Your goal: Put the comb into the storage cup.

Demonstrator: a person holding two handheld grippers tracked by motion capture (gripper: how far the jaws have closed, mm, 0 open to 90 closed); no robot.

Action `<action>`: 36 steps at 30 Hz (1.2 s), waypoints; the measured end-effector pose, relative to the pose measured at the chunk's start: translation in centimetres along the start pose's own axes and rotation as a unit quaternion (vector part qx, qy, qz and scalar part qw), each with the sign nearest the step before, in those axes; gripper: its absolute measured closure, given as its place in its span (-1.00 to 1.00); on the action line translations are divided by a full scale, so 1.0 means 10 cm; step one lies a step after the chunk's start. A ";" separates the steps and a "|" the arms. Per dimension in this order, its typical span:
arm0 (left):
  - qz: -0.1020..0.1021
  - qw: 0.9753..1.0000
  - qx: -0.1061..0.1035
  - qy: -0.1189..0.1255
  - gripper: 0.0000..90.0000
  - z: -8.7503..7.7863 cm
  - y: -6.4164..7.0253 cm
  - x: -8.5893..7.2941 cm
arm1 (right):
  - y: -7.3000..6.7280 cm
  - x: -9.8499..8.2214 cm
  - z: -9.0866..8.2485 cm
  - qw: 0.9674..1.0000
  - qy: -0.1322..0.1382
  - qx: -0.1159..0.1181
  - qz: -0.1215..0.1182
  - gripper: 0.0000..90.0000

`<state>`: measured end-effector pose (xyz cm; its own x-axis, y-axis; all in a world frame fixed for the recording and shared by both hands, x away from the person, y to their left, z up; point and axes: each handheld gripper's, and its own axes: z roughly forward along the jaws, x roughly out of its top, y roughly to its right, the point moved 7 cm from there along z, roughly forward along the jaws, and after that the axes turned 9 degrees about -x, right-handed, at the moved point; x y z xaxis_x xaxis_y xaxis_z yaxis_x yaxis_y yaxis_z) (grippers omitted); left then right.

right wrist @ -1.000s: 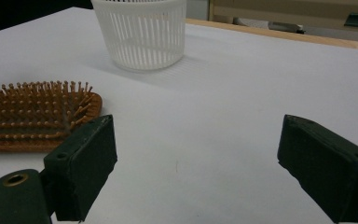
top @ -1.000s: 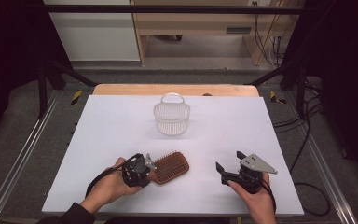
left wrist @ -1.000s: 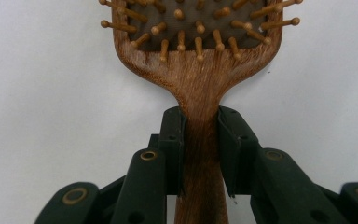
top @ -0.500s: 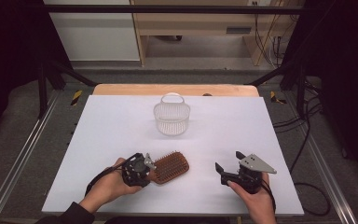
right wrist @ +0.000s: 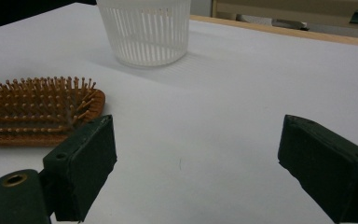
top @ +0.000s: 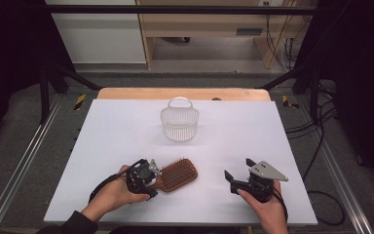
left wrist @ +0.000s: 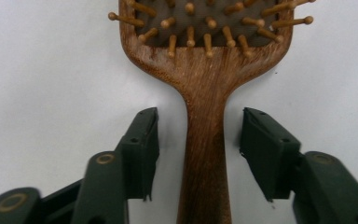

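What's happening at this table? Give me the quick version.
A person works with a gripper in each hand. The left gripper is open, its fingers either side of the handle of a wooden hairbrush that lies bristles-up on the white table; neither touches it. The right gripper is open over bare table. A white slatted basket stands farther back.

The table is evenly and brightly lit from above; surroundings beyond the table are left dark. The high view is soft overall. A faint shadow is cast by the basket onto the table toward the right of the right gripper view. No glare is seen. The brush is rendered sharp in the left gripper view; the jaws nearest the lens are blurred.
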<state>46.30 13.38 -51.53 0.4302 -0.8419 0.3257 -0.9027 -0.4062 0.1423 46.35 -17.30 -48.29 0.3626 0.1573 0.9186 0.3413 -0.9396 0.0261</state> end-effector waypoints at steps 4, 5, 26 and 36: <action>0.001 1.000 0.001 0.002 0.46 0.00 0.01 0.02 | -0.01 0.00 0.00 1.000 -0.002 0.001 0.000 -0.74; 0.000 1.000 -0.002 -0.003 0.61 0.00 0.01 0.03 | 0.00 0.00 0.00 1.000 -0.001 0.001 -0.001 -0.74; 0.021 0.999 0.024 0.040 0.62 -0.03 0.00 0.00 | -0.05 0.01 -0.01 1.000 -0.001 0.009 0.002 -0.74; 0.020 0.990 0.048 0.131 0.62 -0.21 -0.01 0.09 | -0.12 0.11 -0.05 0.999 0.012 0.033 0.031 -0.82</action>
<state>46.73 13.37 -49.30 0.3650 -0.7416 0.5628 -0.9079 -0.4173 0.0389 45.88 -16.11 -47.08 0.3645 0.0922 0.9266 0.3763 -0.9248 -0.0559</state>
